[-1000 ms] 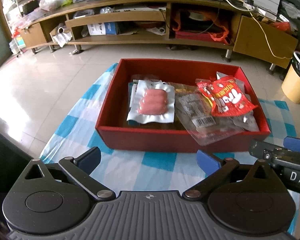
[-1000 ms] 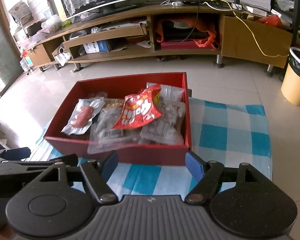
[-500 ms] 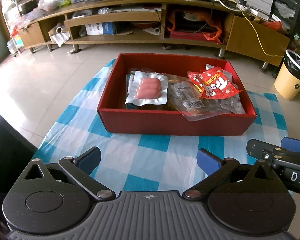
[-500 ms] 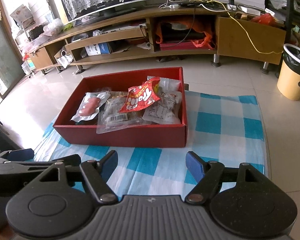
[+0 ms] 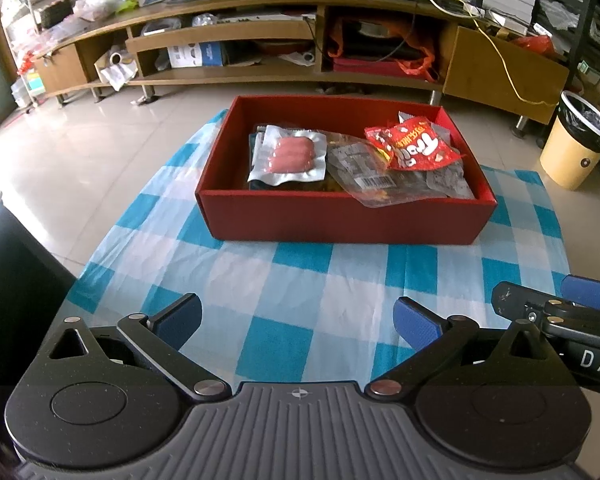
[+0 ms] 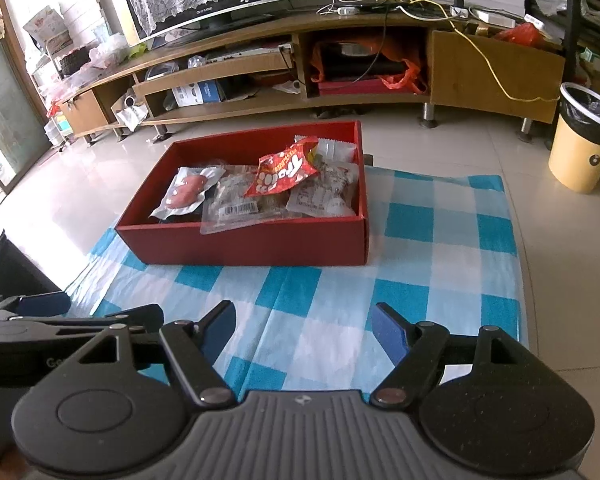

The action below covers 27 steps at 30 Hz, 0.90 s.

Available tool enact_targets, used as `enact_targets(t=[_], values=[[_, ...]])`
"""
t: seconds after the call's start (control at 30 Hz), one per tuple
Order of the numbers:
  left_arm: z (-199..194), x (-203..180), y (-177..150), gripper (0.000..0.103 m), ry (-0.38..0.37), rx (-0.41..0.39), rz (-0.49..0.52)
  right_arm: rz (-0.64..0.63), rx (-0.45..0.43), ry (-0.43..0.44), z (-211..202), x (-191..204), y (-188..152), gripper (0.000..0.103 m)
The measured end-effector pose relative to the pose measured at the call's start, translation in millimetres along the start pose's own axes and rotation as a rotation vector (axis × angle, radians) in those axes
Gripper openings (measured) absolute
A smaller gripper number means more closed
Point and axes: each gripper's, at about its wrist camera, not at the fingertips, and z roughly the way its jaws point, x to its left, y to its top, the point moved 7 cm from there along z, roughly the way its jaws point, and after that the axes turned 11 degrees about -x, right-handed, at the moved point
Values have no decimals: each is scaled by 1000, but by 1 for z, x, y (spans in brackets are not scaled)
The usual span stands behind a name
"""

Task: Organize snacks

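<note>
A red box [image 5: 340,220] [image 6: 252,246] stands on a blue-and-white checked cloth [image 5: 300,292] [image 6: 420,280]. In it lie a silver sausage pack [image 5: 290,156] [image 6: 190,192], a red snack bag [image 5: 414,144] [image 6: 284,170] and clear wrapped snacks [image 5: 364,172] [image 6: 236,206]. My left gripper [image 5: 298,320] is open and empty, well short of the box. My right gripper [image 6: 304,330] is open and empty, also back from the box; it shows at the right of the left wrist view [image 5: 560,308].
A long wooden TV stand [image 5: 284,40] [image 6: 340,56] with cluttered shelves runs along the back. A yellow bin [image 5: 576,140] [image 6: 584,140] stands at the right. Pale tiled floor [image 5: 80,160] surrounds the cloth. A dark object [image 5: 12,272] is at the left edge.
Both grippers have drawn back from the box, which now looks smaller and farther. More checked cloth shows in front. Both stay open and empty.
</note>
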Motion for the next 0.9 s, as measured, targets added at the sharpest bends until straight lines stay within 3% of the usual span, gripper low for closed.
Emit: enact_targets(t=[0.9], values=[[-31,-2,-30,103,-5,-24,39,0,33,5,-31,-2,-36,80]])
